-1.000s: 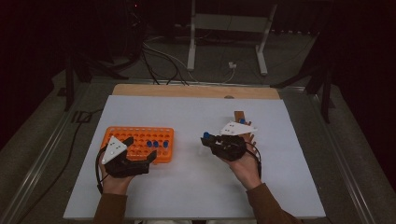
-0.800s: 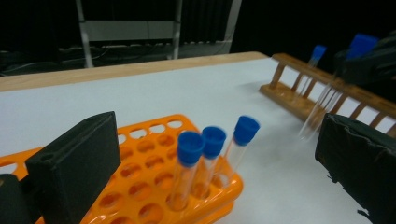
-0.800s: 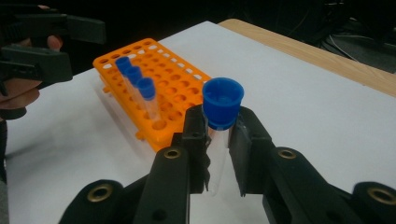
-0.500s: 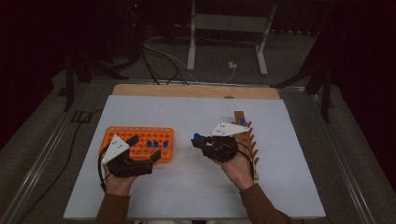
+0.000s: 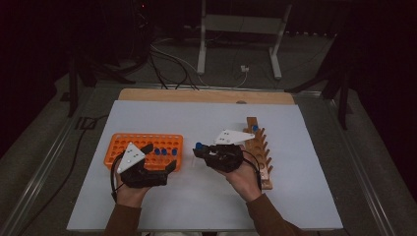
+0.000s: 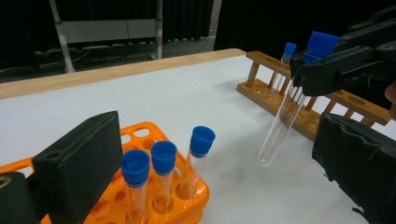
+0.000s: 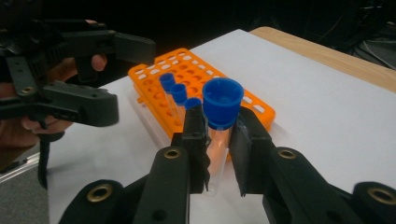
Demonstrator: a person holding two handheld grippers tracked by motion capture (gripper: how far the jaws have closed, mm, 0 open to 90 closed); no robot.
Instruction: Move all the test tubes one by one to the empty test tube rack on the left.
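My right gripper (image 7: 219,140) is shut on a clear test tube (image 6: 280,123) just below its blue cap (image 7: 223,100); the tube hangs tilted over the white table between the two racks. In the high view this gripper (image 5: 200,151) is left of the wooden rack (image 5: 259,152), which holds one blue-capped tube (image 5: 254,128) at its far end. My left gripper (image 5: 160,157) stands open at the near right corner of the orange rack (image 5: 123,145), nothing between its jaws. Three blue-capped tubes (image 6: 163,156) stand in that rack, between the left jaws in the left gripper view.
The white table top (image 5: 206,118) ends in a wooden strip (image 5: 206,96) at the far edge. Beyond it on the dark floor are cables and a metal stand (image 5: 241,29). A metal rail (image 5: 44,162) runs along the table's left side.
My right gripper has carried the tube leftward, away from the wooden rack and toward the orange rack. The left gripper has stayed where it was.
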